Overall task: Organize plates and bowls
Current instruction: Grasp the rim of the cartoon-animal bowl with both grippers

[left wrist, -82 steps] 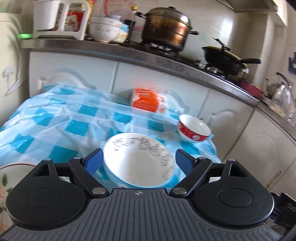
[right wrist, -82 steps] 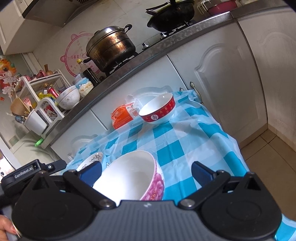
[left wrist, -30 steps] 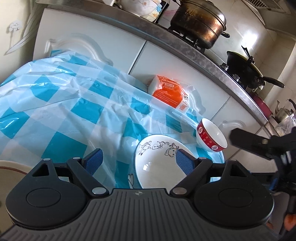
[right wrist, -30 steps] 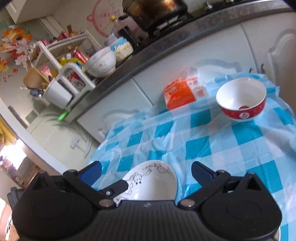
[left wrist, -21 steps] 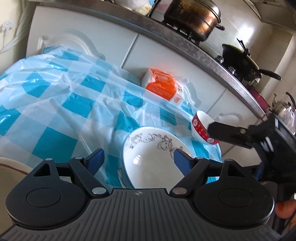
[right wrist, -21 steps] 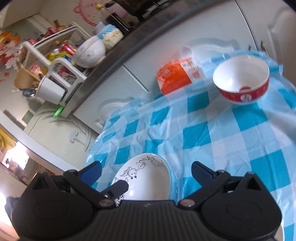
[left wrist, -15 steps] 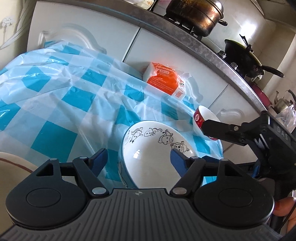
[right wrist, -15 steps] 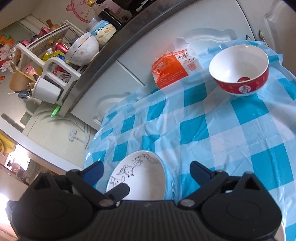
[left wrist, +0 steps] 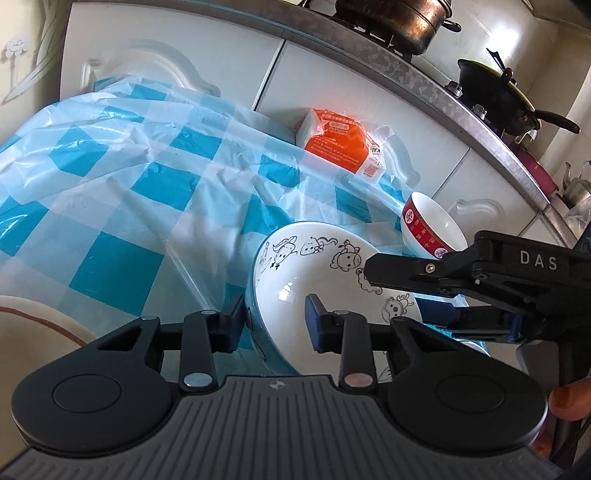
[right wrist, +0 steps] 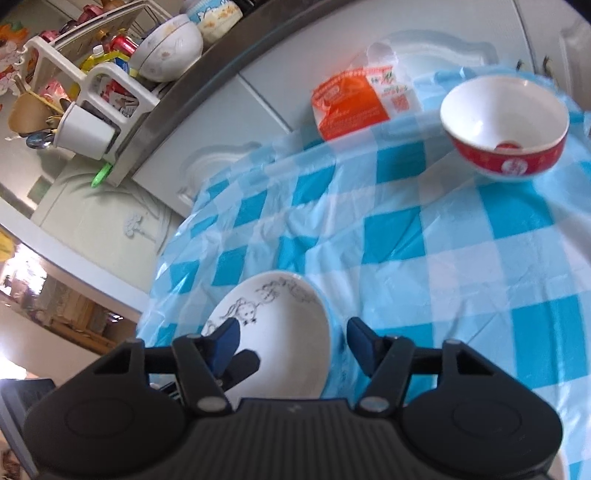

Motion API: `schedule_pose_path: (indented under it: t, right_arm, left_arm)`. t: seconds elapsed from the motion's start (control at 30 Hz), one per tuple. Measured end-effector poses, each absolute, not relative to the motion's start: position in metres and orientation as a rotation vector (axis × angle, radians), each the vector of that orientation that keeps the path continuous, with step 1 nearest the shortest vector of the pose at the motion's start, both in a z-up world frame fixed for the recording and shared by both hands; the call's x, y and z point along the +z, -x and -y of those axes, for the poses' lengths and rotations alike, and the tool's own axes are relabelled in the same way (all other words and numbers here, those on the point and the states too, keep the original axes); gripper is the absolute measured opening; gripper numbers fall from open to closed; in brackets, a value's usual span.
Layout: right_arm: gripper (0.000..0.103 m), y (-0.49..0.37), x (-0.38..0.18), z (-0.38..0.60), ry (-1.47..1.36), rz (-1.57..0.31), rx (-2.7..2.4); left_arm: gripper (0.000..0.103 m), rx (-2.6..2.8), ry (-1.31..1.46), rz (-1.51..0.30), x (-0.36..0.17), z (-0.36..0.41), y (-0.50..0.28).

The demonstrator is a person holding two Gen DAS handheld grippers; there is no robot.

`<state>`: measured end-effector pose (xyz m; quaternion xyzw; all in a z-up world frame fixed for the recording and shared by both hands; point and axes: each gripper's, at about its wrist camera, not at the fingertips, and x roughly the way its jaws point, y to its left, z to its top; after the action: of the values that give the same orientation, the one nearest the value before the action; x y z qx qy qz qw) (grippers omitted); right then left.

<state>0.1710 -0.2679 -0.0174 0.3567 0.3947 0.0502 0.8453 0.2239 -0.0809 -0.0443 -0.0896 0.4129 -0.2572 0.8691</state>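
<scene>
A white bowl with black cartoon animals (left wrist: pixel 295 280) sits tilted near the front of the blue-checked tablecloth (left wrist: pixel 110 206). My left gripper (left wrist: pixel 275 321) is shut on its left rim. It also shows in the right wrist view (right wrist: pixel 280 325). My right gripper (right wrist: pixel 293 341) is half closed around the bowl's right rim, with a gap left on the right side. A red-banded white bowl (left wrist: pixel 428 229) stands upright at the table's far right, also in the right wrist view (right wrist: pixel 506 129).
An orange packet (left wrist: pixel 340 140) lies at the back of the table against white cabinets. A plate rim (left wrist: pixel 33 321) shows at the left. A steel pot (left wrist: pixel 399 18) and a black wok (left wrist: pixel 495 88) stand on the counter. A dish rack (right wrist: pixel 107 92) stands there too.
My left gripper has closed on the cartoon bowl's rim and tipped it up. My right gripper has narrowed and come in around the bowl's other side.
</scene>
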Motion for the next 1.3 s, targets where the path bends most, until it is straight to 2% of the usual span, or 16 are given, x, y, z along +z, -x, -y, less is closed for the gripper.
schedule_pose_path:
  t: [0.33,1.3]
  right_arm:
    - [0.075,-0.167,-0.008,0.255,-0.742,-0.797,0.084]
    - [0.078,-0.122,0.029,0.249,-0.75,-0.618,0.055]
  left_arm:
    - [0.034,-0.512,0.259,-0.888,-0.045,0.071,-0.228]
    - [0.034,-0.58,0.393,-0.775,-0.009,0.062,-0.205]
